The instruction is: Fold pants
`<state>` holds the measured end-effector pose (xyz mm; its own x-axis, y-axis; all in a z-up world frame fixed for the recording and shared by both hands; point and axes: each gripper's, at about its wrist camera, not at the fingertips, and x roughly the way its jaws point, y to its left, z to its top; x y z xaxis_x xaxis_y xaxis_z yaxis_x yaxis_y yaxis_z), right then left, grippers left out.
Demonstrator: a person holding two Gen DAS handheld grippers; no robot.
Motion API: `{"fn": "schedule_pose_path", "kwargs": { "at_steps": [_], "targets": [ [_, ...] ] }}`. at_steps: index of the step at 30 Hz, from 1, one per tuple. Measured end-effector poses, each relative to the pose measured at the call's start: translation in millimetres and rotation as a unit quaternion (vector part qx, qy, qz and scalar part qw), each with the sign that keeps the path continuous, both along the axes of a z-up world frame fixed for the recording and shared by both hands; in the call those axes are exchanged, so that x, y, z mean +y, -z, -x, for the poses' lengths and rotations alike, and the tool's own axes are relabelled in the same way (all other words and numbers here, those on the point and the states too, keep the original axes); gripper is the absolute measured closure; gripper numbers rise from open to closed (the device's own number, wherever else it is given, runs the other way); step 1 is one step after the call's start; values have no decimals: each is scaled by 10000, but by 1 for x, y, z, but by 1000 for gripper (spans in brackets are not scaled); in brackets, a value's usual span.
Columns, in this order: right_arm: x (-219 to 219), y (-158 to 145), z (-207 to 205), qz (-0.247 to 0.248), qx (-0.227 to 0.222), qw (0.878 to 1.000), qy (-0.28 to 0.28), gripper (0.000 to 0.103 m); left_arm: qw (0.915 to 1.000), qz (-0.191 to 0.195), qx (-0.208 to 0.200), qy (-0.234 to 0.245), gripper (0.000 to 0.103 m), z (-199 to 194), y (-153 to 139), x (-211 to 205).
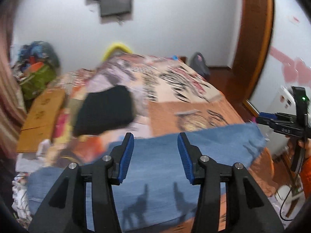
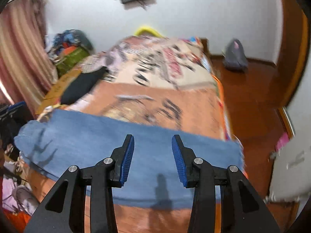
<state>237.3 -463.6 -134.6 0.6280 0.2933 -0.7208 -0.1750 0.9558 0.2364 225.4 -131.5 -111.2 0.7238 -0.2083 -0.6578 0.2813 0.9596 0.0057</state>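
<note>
Blue denim pants [image 1: 155, 165] lie flat across the near end of the bed, as a long band with a frayed hem at the right [image 1: 256, 141]. In the right wrist view the pants [image 2: 87, 136] stretch from the left edge to the right edge of the bed. My left gripper [image 1: 155, 157] is open and empty above the denim. My right gripper [image 2: 153, 159] is open and empty above the denim too. The right gripper also shows at the far right of the left wrist view [image 1: 279, 124], beside the frayed hem.
The bed has an orange patterned cover [image 2: 155, 101]. A black garment [image 1: 106, 110] lies on its left side. A cardboard box [image 1: 40, 114] and a pile of bags [image 1: 37, 68] stand at the left. A grey bag [image 2: 234, 56] sits on the wooden floor at right.
</note>
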Motion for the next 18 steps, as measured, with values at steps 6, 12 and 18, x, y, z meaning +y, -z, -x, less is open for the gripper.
{"fn": "schedule_pose_path", "kwargs": {
  "at_steps": [6,12,18],
  "targets": [
    [77,-30,-14,-54,-428,9974,-574,64,9971,-25,-257,-715,53,7,-22,108],
    [154,-39,-28,-102,-556,9929,-1046,61,9912,-154,-125,-1305,50,15,-15,217],
    [228,-23,-48,-1,-311,9872,-1563,61,9822,-55,515,-1808,49,11,31,307]
  ]
}}
